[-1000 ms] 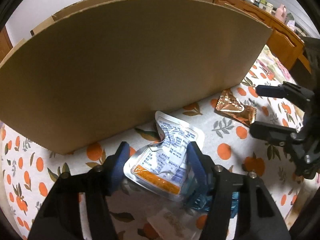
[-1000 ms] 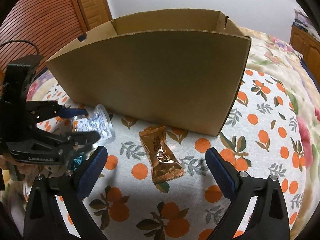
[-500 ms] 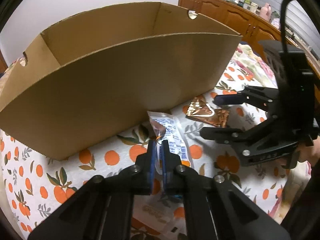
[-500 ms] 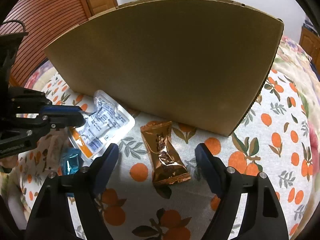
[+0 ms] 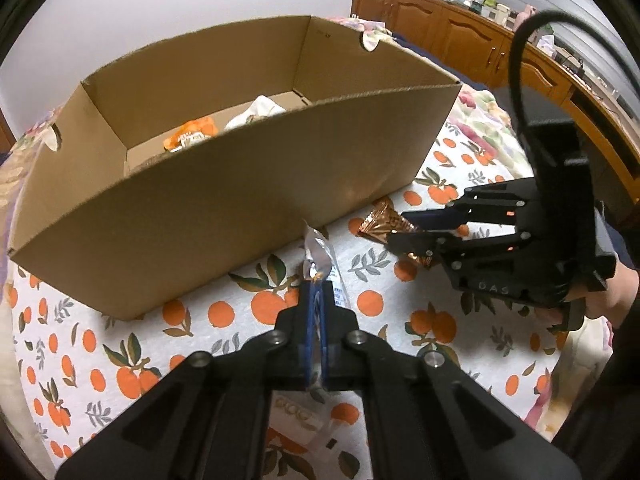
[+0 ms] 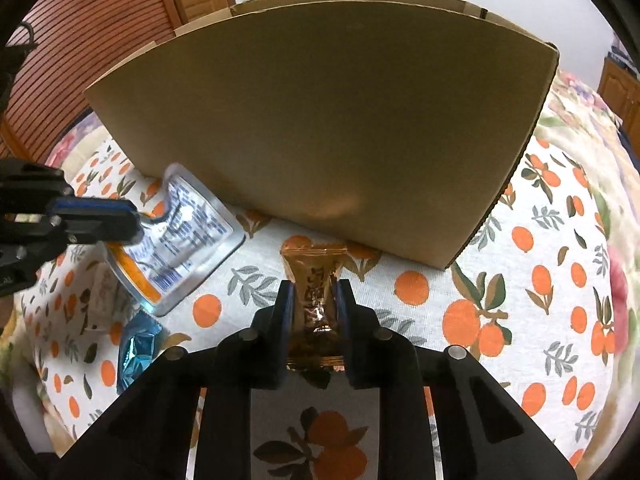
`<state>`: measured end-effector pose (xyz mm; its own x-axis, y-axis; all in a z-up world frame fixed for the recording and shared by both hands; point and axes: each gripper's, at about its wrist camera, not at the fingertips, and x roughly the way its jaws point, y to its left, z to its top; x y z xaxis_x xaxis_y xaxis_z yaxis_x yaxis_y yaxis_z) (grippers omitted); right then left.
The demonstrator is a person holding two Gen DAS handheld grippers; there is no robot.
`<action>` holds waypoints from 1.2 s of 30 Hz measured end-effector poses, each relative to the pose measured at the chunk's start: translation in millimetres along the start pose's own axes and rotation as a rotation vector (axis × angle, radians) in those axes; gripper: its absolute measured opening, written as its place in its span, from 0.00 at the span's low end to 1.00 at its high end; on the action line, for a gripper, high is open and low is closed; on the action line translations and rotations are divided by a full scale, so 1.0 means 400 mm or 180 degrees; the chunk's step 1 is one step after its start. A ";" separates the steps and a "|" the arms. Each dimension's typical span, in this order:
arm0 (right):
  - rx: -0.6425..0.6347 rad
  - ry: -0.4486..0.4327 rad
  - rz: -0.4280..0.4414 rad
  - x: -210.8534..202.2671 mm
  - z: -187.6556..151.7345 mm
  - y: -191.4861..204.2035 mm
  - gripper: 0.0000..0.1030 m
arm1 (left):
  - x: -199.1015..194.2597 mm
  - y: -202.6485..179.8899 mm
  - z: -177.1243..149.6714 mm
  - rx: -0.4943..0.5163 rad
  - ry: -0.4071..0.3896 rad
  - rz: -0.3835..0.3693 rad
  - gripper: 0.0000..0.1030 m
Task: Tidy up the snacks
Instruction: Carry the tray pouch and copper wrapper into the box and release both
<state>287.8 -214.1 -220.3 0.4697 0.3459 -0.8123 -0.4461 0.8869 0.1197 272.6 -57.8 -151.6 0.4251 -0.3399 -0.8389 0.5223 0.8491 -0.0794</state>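
Observation:
An open cardboard box (image 5: 224,200) stands on the orange-print cloth; it shows in the right wrist view (image 6: 320,120) too. My left gripper (image 5: 316,304) is shut on a silver snack pouch (image 5: 318,256), holding it edge-on above the cloth; the pouch's printed face shows in the right wrist view (image 6: 180,240). My right gripper (image 6: 314,300) is shut on a gold candy wrapper (image 6: 314,288) in front of the box; the wrapper also shows in the left wrist view (image 5: 380,224). Inside the box lie an orange packet (image 5: 192,136) and a white packet (image 5: 256,112).
A blue wrapper (image 6: 136,352) and a white packet (image 6: 100,292) lie on the cloth below the pouch. Wooden cabinets (image 5: 460,28) stand at the back right, a slatted wooden door (image 6: 80,40) at the left.
My left gripper closed on the silver pouch and lifted it up, bringing the box's inside into view. My right gripper moved in and closed on the gold wrapper.

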 end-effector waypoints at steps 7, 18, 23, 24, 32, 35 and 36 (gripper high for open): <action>-0.0043 -0.0014 0.0017 -0.025 -0.006 0.010 0.18 | -0.044 -0.008 0.007 0.0007 -0.0050 0.0041 0.00; -0.0029 -0.0222 0.0050 -0.126 0.011 0.001 0.18 | -0.135 -0.004 0.028 -0.0087 -0.0284 0.0118 0.00; -0.0038 -0.0339 0.0067 -0.172 0.023 0.010 0.18 | -0.177 -0.008 0.038 -0.0091 -0.0410 0.0110 0.00; -0.0041 -0.0353 0.0072 -0.177 0.028 0.011 0.18 | -0.187 -0.007 0.041 -0.0095 -0.0434 0.0104 0.00; -0.0097 -0.0459 0.0123 -0.215 0.052 0.038 0.18 | -0.231 -0.011 0.060 -0.0095 -0.0568 0.0104 0.00; -0.0114 -0.0499 0.0136 -0.230 0.056 0.047 0.18 | -0.247 -0.009 0.066 -0.0106 -0.0617 0.0124 0.00; -0.0120 -0.0515 0.0140 -0.236 0.057 0.050 0.18 | -0.253 -0.008 0.068 -0.0111 -0.0642 0.0134 0.00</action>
<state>252.0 -222.0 -128.0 0.5643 0.4317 -0.7037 -0.4958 0.8588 0.1291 248.0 -36.9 -51.9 0.5872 -0.3749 -0.7174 0.4764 0.8766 -0.0681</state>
